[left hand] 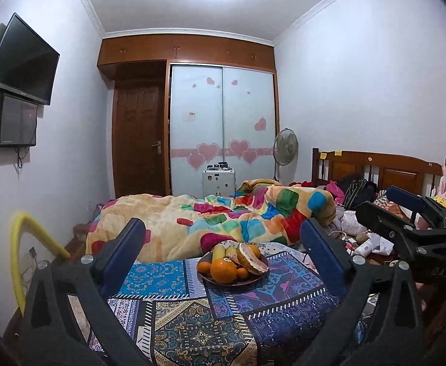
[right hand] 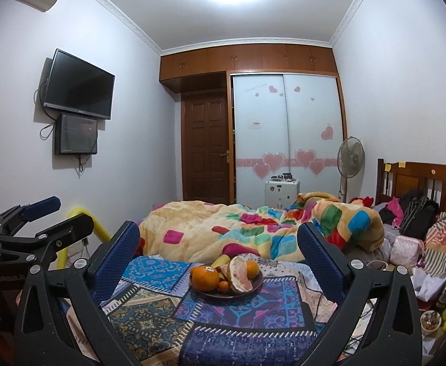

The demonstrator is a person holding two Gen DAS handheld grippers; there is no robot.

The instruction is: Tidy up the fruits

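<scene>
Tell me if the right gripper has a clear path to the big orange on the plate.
Probably yes. The right gripper is open and apart from the plate; the big orange sits at the near left edge with only patterned cloth before it.

Home bedroom, bed (left hand: 375, 167) with quilt (left hand: 223, 216), wardrobe (left hand: 223, 122), wall television (left hand: 21, 61)

Beside your glossy brown plate (right hand: 255, 285), the patterned cloth (right hand: 149, 308) looks matt and woven; behind it, the blanket (right hand: 223, 228) looks fleecy.

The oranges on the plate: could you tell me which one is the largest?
The big orange at the plate's front edge; the small oranges beside it are far smaller.
</scene>
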